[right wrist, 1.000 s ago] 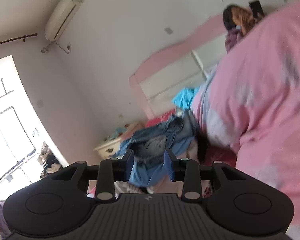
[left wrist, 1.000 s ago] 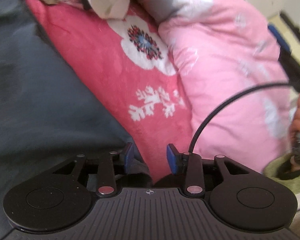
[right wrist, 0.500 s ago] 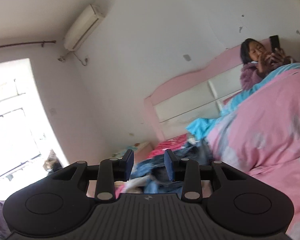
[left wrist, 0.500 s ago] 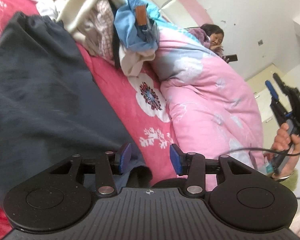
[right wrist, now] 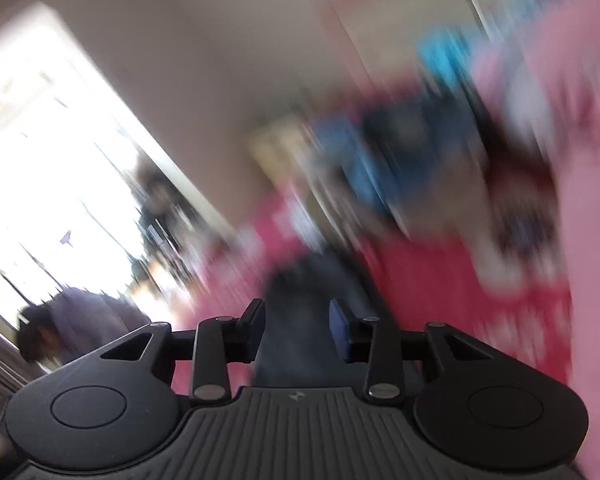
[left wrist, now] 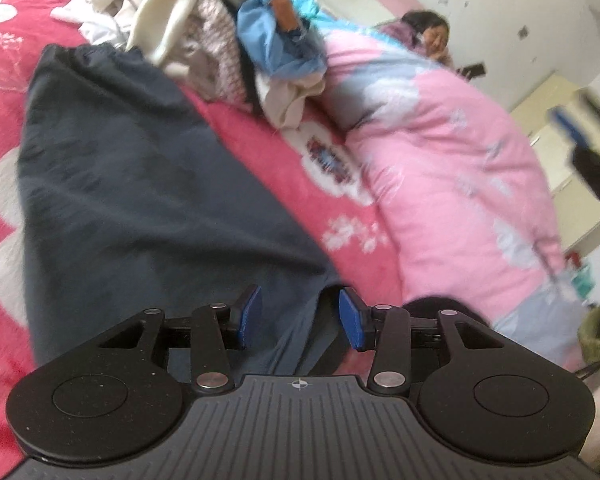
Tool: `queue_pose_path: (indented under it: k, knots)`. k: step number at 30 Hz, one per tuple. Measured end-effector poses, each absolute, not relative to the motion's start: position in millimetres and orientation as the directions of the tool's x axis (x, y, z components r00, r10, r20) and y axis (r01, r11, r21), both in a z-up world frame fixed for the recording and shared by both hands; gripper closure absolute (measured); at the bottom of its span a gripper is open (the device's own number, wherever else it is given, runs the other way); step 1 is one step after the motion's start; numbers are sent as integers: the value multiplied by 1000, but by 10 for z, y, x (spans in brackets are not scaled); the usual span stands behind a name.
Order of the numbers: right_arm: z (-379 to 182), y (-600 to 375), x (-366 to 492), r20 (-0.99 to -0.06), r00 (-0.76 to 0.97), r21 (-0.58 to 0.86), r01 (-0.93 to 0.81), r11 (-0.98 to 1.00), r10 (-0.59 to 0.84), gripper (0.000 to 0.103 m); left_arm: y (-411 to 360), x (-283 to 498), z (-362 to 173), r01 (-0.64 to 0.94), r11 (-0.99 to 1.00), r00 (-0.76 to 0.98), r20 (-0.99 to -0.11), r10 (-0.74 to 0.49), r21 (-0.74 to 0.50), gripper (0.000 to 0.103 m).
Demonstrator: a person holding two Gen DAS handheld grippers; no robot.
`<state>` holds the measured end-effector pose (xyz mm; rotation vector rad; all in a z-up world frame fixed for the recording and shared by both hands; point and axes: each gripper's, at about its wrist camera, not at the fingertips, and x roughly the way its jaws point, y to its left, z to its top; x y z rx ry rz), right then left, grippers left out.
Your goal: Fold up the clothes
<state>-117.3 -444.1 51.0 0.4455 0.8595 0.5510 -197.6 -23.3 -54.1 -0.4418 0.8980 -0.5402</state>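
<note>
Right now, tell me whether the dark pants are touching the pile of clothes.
Touching. In the left wrist view the waistband of the dark pants runs right under the edge of the pile of clothes, with no bedspread showing between them.

Dark garment point(left wrist: 140, 184): thin matt woven cloth, softly creased. Red blanket point(left wrist: 284, 152): fuzzy plush fleece, printed white flowers. Pink quilt point(left wrist: 452, 168): puffy matt cotton-like cloth. Clothes pile point(left wrist: 220, 36): cream fleece, nubby pink knit, blue denim with brown leather-look patch. Left gripper point(left wrist: 300, 316): matt black plastic body with ribbed top, smooth round caps, shiny metal pivot pins, blue rubbery pads point(left wrist: 350, 320). Right gripper point(right wrist: 297, 330): same matt black plastic, metal pins; surroundings too blurred to judge.
</note>
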Motion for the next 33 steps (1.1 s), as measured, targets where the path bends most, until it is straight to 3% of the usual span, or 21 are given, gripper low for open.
queue_pose_path:
  k: [3,8,14,22,27,33]
  knots:
    - [-66,-4344,-905,-729,361,570,-150,808,582,63,-271,-2100,-636,285,810,468,-663,-584,-513,61]
    - [-676,-4151,-616,-853,201,479,-61,876,481,63,-440,-2294,-752,411,833,425,-730,-535,-371,60]
    - [-1087,-4072,-517,-906,42,423,40,905,422,63,-637,-2449,-910,521,815,431,-745,-508,-254,59]
    - [-1200,-4105,-537,-926,24,378,106,920,377,63,-901,-2627,-1127,620,779,456,-766,-453,-92,59]
    - [-971,-3979,-633,-954,66,283,-118,952,292,63,-1013,-2698,-1163,636,772,508,-761,-403,16,60]
    - [-992,-3619,-731,-979,122,106,-389,915,165,64,-1001,-2646,-1196,605,796,505,-766,-399,-15,63]
